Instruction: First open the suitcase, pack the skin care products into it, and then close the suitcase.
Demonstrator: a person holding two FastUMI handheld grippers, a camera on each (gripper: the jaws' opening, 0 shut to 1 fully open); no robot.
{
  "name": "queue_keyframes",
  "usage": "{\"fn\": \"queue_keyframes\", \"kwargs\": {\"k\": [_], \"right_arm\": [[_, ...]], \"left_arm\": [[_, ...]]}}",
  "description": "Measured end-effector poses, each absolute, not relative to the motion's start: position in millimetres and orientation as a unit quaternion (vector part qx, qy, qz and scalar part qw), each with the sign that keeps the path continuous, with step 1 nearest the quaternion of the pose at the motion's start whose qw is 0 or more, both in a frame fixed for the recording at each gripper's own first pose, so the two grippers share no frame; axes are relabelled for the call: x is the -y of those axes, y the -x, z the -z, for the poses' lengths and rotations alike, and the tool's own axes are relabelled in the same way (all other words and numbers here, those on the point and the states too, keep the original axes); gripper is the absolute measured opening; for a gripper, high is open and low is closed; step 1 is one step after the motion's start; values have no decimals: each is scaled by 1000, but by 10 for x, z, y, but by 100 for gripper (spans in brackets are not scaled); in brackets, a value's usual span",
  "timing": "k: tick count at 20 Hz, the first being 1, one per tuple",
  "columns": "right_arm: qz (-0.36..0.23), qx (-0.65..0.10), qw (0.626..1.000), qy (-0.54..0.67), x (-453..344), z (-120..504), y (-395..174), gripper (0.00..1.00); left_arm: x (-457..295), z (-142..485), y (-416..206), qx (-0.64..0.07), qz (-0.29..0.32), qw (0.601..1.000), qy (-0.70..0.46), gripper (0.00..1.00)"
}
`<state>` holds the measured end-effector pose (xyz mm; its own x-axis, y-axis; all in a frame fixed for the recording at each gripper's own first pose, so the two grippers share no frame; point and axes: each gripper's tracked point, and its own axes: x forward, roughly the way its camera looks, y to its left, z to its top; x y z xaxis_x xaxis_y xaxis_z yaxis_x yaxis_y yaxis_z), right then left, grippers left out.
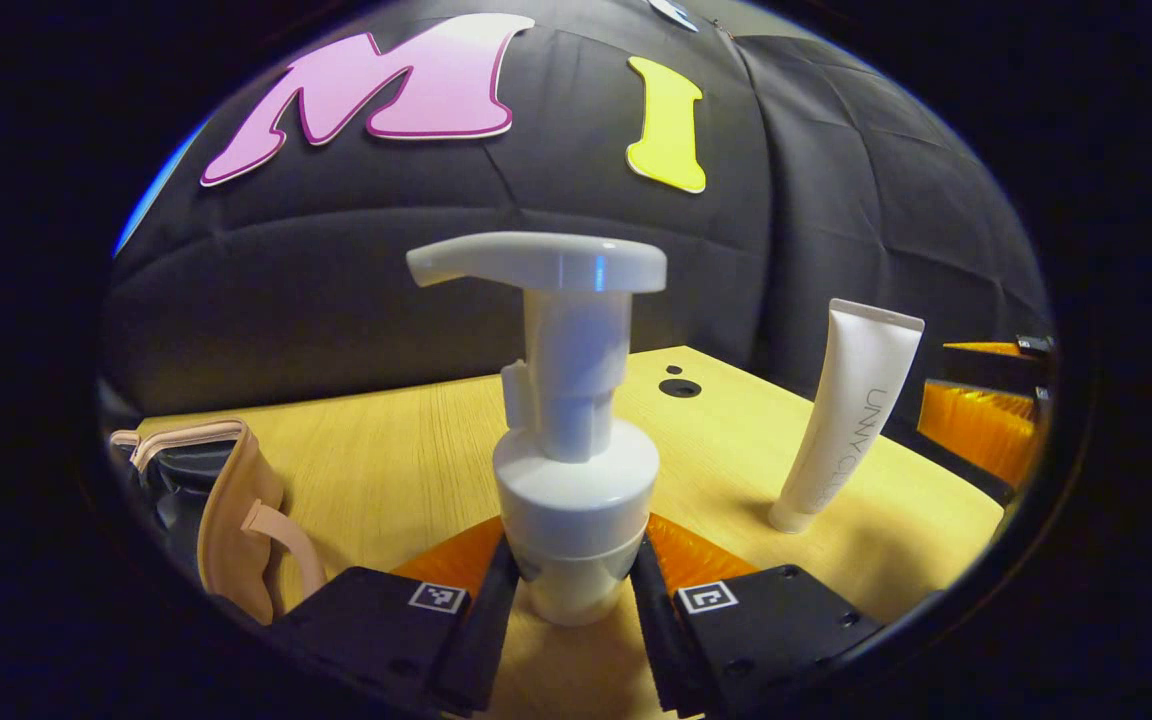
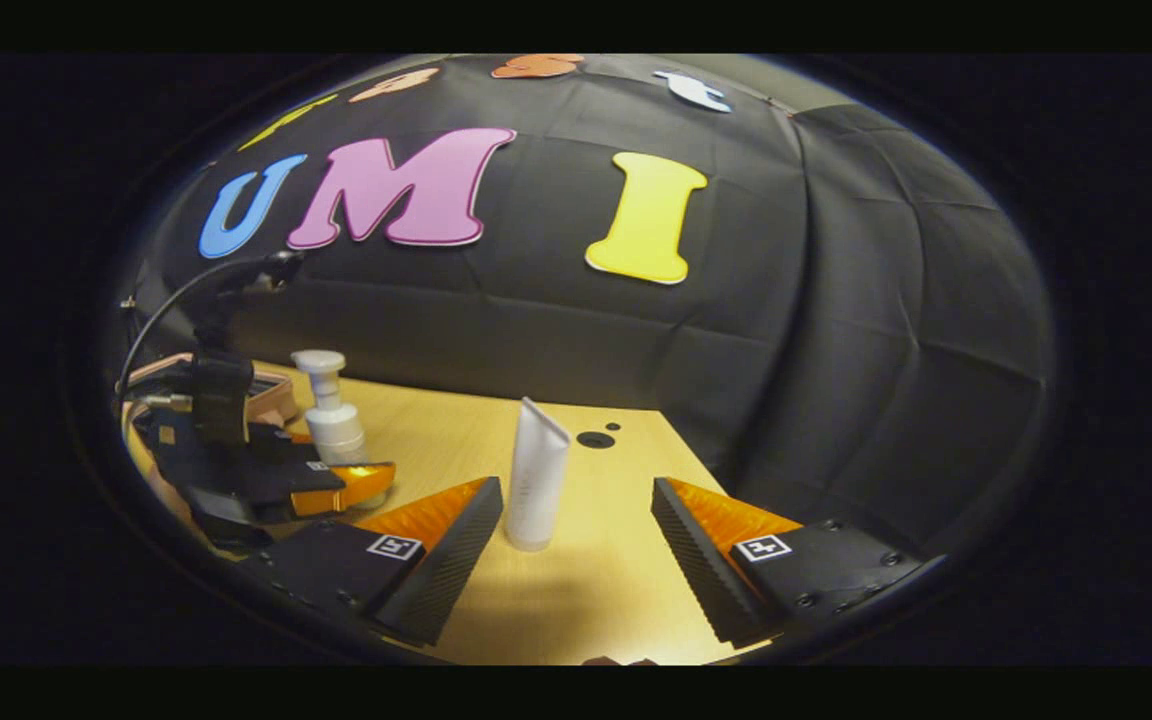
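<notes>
- A white pump bottle [image 1: 576, 440] stands upright on the wooden table [image 1: 396, 470], pinched at its base between both fingers of the left gripper [image 1: 576, 600].
- The right gripper [image 2: 576, 550] is spread wide, empty, an upright white tube [image 2: 536, 490] just ahead between its fingers.
- In the left gripper view, the open tan suitcase [image 1: 226, 510] lies left.

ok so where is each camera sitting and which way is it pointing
Left gripper view: rides the left gripper, low over the table, facing the booth wall; its fingers press both sides of the pump bottle.
Right gripper view: rides the right gripper, facing the same wall; its fingers stand apart in front of the upright tube, with the left gripper off to its left.
Shared: pump bottle, tube, table, the tan suitcase.
</notes>
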<state>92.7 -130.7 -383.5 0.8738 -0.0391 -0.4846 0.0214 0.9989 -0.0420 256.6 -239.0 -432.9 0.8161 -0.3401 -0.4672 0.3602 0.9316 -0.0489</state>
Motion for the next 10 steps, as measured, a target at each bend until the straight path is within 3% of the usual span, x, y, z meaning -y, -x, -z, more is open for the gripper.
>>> {"fn": "queue_keyframes", "kwargs": {"k": [10], "right_arm": [[16, -311, 950, -19, 1082, 4688, -1251, 97]], "left_arm": [[2077, 4278, -2468, -250, 162, 954, -21, 62]]}}
